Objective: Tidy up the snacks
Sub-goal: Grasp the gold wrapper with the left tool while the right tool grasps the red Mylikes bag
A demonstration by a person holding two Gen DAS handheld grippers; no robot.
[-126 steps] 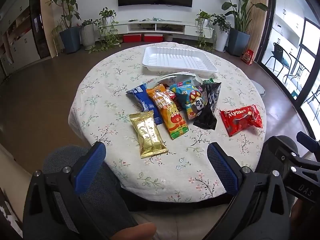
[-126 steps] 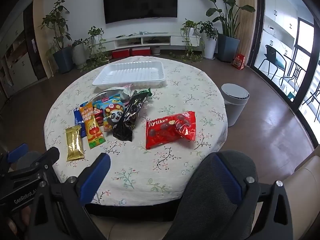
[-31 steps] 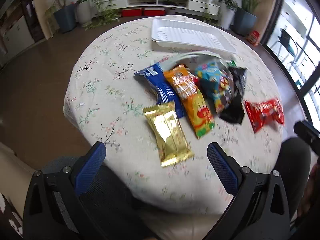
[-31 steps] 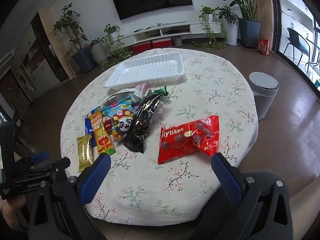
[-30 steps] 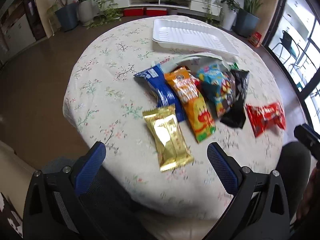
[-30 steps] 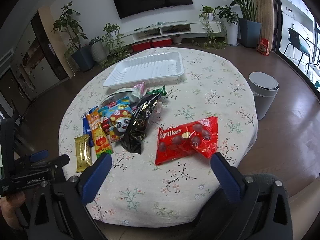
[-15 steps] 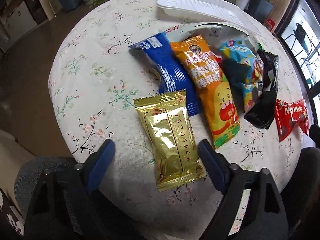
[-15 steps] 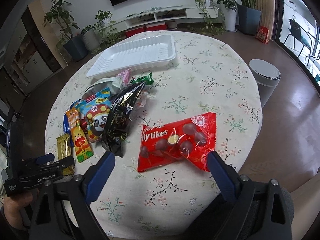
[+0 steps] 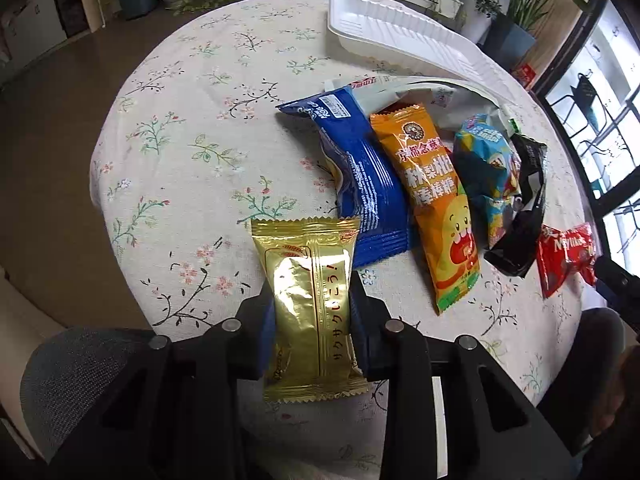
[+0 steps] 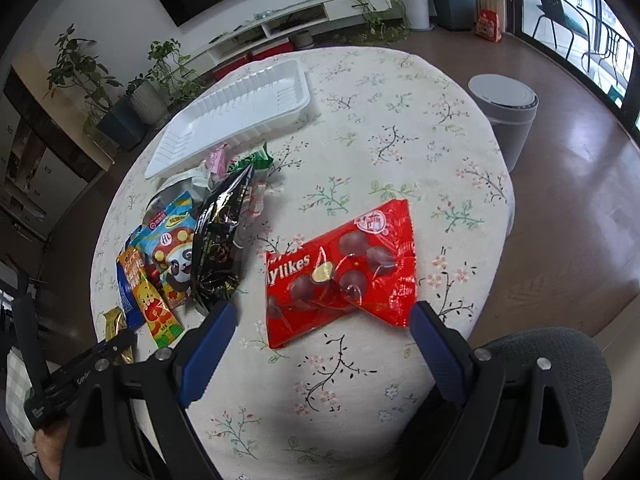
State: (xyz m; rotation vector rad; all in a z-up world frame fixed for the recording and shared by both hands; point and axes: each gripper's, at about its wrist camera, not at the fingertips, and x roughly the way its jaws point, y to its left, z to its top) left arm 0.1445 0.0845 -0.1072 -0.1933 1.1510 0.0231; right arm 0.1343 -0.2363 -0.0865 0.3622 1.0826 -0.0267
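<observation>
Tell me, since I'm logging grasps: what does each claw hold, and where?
Left claw: closing on the gold snack packet, pads at its long sides near the middle. Right claw: closing, holds nothing; red Mylikes bag lies between.

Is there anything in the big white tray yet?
Empty, as far as the pictures show. The white tray shows only its bare ribbed bottom, and every snack packet, like the red chocolate bag, lies outside it on the tablecloth.

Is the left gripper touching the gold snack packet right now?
Touching. The left wrist view shows the left gripper closing, its fingers pressed against both long edges of the gold snack packet.
</observation>
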